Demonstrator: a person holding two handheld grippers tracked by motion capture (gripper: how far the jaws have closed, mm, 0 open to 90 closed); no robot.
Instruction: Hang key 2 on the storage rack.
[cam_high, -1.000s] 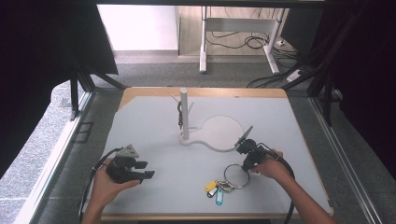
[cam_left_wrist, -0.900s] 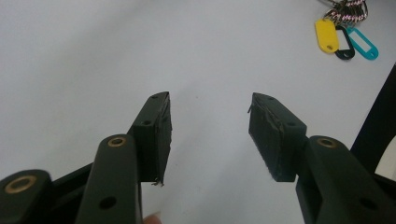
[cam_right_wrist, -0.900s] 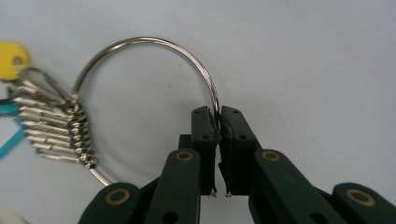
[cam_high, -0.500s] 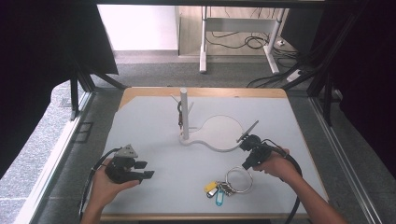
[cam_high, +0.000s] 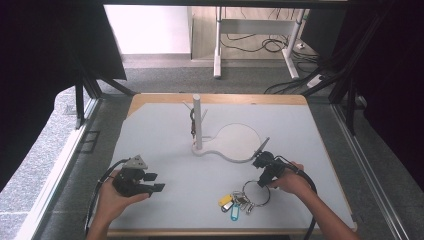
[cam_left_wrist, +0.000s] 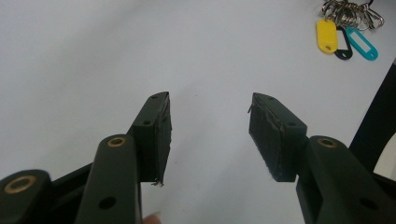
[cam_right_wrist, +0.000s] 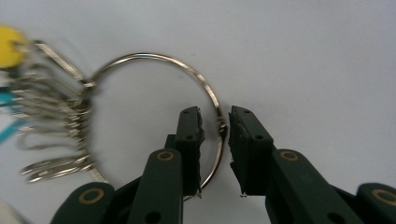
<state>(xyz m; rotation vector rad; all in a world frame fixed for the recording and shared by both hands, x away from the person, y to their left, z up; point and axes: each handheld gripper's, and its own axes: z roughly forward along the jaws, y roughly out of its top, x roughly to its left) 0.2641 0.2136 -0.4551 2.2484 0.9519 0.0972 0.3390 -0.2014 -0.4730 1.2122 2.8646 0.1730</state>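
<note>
A large metal key ring (cam_high: 255, 192) lies flat on the grey table near the front, with several keys and yellow, black and teal tags (cam_high: 231, 203) bunched at its left. My right gripper (cam_right_wrist: 215, 123) points down at the ring (cam_right_wrist: 154, 58). Its jaws have just been opening, and the ring's wire runs through the narrow gap between the pads, no longer clamped. In the high view the right gripper (cam_high: 262, 182) sits at the ring's right rim. My left gripper (cam_high: 156, 182) rests open at the front left, with nothing between its jaws (cam_left_wrist: 210, 135).
A white stand with an upright post (cam_high: 197, 121) and a round flat base (cam_high: 236, 141) sits mid-table, with a small dark item hanging from the post's pegs. The tags (cam_left_wrist: 332, 37) lie far ahead of the left gripper. Black cables trail from both grippers.
The right hand nudged slightly to the right and came back beside the ring. The ring and keys stay on the table. The left hand has not moved.
</note>
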